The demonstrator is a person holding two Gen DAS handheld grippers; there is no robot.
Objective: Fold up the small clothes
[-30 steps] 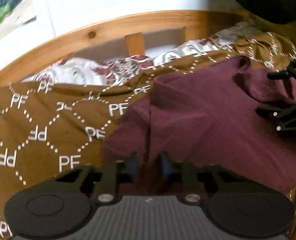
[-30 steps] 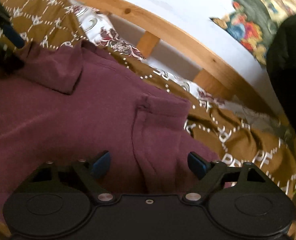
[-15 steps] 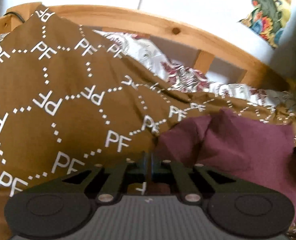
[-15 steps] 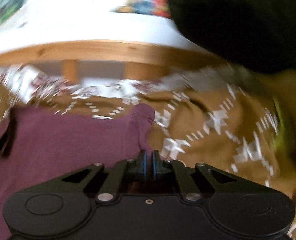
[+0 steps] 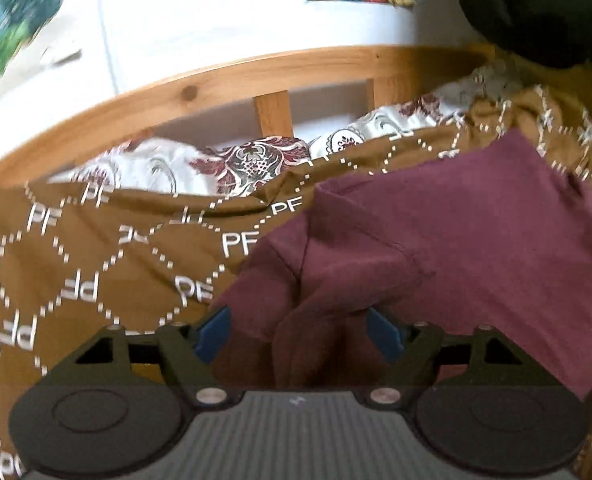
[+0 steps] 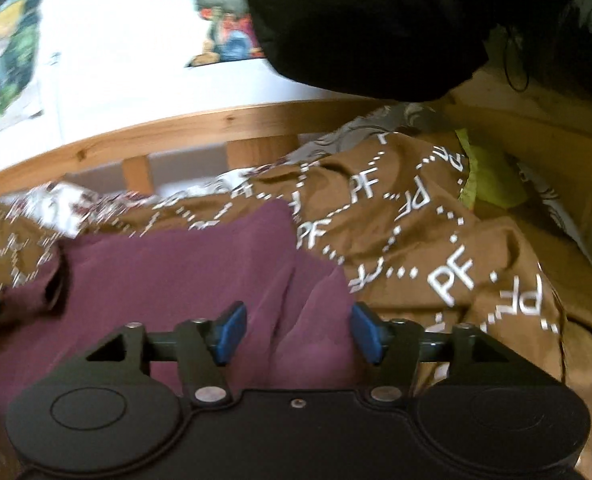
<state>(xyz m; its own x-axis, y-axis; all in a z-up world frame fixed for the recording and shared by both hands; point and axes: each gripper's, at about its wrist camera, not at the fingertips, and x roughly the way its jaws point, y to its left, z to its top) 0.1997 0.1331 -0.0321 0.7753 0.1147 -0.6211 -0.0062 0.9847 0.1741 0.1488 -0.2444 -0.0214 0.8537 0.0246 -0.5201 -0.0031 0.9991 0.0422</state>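
A maroon garment [image 5: 436,248] lies spread on a brown bedspread [image 5: 75,264] printed with white "PF" letters. My left gripper [image 5: 300,332] hangs over the garment's near left corner, its jaws opening, blue pads apart and off the bunched cloth that lies between them. In the right wrist view the same maroon garment [image 6: 183,264] fills the left. My right gripper [image 6: 298,332] stands over its right edge, jaws opening, with a fold of cloth between the pads but not pinched.
A curved wooden bed rail [image 5: 255,76] runs behind the bedding, with a floral sheet [image 5: 251,160] below it. A black bundle [image 6: 368,20] sits at the upper right. A yellow-green cloth [image 6: 484,176] pokes out by the bedspread's right side.
Both grippers were shut on the garment's edges half a second ago and now stand apart. The left view swung back right over the garment; the right gripper shifted and rolled.
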